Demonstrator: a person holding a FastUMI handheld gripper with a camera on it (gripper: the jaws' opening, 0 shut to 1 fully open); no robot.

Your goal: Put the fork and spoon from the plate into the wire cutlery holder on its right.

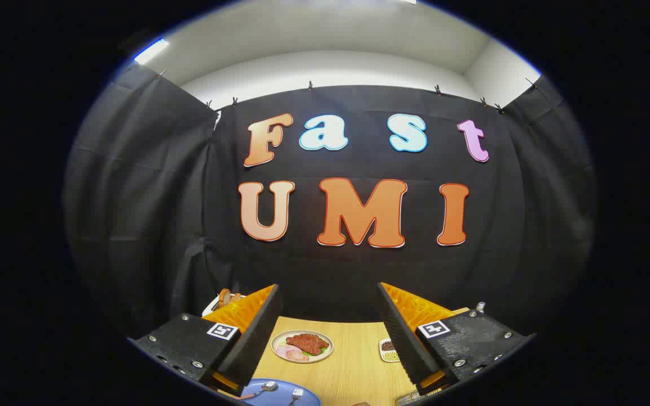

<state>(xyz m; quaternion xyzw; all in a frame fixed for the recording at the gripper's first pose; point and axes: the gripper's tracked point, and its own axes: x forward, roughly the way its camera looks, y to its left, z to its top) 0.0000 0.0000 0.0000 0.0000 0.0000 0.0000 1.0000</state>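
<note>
My gripper (329, 307) stands open high above the wooden table (353, 366), its fingers wide apart with nothing between them. Low between the fingers lies a blue plate (277, 397). On it rest a spoon (266, 387) and a fork (296, 395), side by side, bowl and tines pointing away from me. A bit of metal wire (412, 398) peeps out under the right finger; whether it is the cutlery holder I cannot tell.
Beyond the blue plate sits a pale plate of meat and ham (302, 345). A small dish of beans (388, 350) stands right of it, by the right finger. A white dish with bread (224, 299) shows behind the left finger.
</note>
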